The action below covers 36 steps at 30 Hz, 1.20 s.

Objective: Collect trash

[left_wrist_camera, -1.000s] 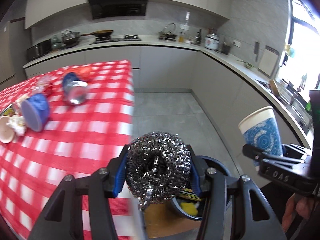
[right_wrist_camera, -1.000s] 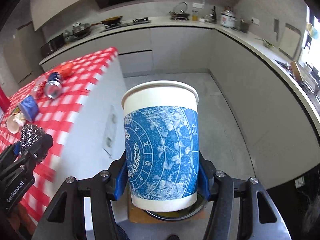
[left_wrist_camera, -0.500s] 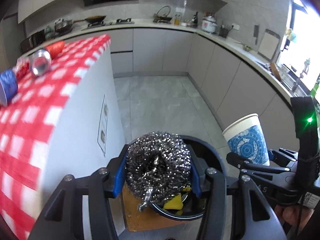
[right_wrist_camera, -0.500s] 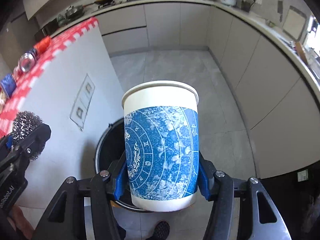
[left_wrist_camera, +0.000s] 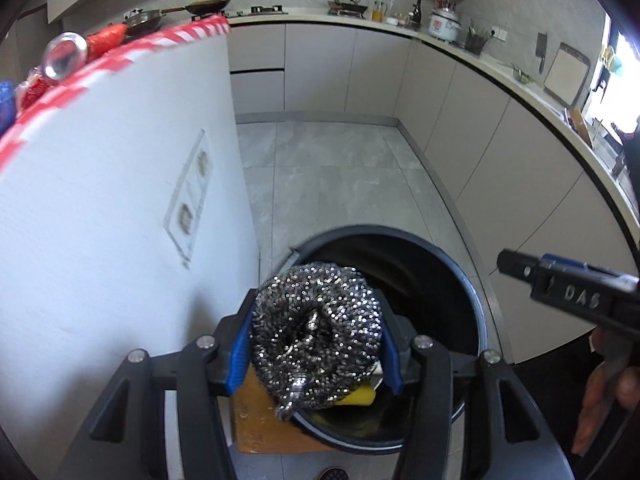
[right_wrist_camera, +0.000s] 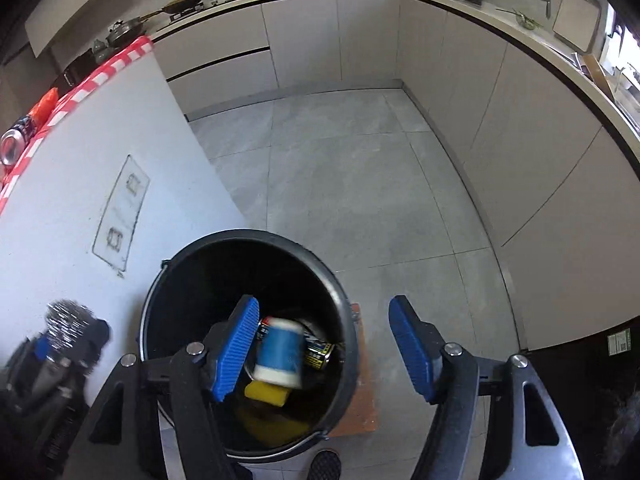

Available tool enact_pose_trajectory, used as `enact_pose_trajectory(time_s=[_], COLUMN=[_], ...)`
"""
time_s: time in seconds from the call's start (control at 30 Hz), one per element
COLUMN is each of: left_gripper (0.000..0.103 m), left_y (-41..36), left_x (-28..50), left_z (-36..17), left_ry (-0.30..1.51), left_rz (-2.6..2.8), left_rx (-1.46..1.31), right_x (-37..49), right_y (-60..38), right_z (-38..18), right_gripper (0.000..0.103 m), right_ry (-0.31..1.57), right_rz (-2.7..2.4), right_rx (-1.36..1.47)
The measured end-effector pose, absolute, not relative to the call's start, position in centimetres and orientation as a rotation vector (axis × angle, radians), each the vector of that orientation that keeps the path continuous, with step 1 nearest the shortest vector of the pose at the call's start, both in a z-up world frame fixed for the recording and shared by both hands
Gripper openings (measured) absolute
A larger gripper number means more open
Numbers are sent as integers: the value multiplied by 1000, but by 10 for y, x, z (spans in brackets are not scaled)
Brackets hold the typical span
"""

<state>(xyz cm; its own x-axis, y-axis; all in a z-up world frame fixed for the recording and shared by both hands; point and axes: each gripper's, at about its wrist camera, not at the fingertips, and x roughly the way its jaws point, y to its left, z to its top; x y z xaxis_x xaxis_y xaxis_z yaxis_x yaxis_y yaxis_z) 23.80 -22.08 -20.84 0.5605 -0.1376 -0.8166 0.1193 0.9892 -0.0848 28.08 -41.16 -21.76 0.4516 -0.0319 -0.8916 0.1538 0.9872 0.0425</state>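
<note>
My left gripper (left_wrist_camera: 316,340) is shut on a steel wool scourer (left_wrist_camera: 316,332), held over the near rim of the black trash bin (left_wrist_camera: 476,320). In the right wrist view my right gripper (right_wrist_camera: 324,344) hangs above the same bin (right_wrist_camera: 160,300); its jaws are opening with nothing between the blue pads (right_wrist_camera: 408,348). The blue-and-white paper cup (right_wrist_camera: 280,352) is loose, blurred, down inside the bin among a yellow sponge (right_wrist_camera: 268,394) and a can (right_wrist_camera: 318,350). The left gripper with the scourer (right_wrist_camera: 66,320) shows at the lower left of that view.
The white side of the table (left_wrist_camera: 120,200) with its red checked cloth (left_wrist_camera: 192,30) stands just left of the bin. Cans and wrappers (left_wrist_camera: 66,60) lie on the cloth's edge. A brown board (right_wrist_camera: 360,392) lies under the bin. Grey floor and cabinets (right_wrist_camera: 540,160) lie beyond.
Both grippers have sunk toward the bin beside the table. The right gripper has let go of the paper cup, which now lies in the bin. The left still holds the scourer.
</note>
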Motion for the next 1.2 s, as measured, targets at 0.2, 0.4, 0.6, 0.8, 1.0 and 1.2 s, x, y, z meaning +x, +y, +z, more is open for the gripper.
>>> enact_pose_trajectory(time_s=[0.2,0.4,0.6,0.8,1.0,1.2], left_gripper=[59,94,94,94,94,94], left_y=[-250,-257,-250,-236,-198,-117], left_x=[243,240,228,215,200,197], left_z=[-235,-209,-162,-122,-88,-64], left_ry=[1000,966,918,861,826,787], left_rz=[-197,-161,-159,-165,-130,15], left_rx=[-22,-29,-7,-5,-7,-70], right_x=[276,265,260,250,248,254], right_y=[-429,-450,-449,-427,-391,-328], right_z=[-230,-219,-183,-131,-100,-71], right_gripper=[70,70,72,73,73,73], right_ry=[1108,1094,1047,974,943,903], right_rz=[-139,-171,-170,-113,-36,80], right_rx=[138,149,159,135,112,77])
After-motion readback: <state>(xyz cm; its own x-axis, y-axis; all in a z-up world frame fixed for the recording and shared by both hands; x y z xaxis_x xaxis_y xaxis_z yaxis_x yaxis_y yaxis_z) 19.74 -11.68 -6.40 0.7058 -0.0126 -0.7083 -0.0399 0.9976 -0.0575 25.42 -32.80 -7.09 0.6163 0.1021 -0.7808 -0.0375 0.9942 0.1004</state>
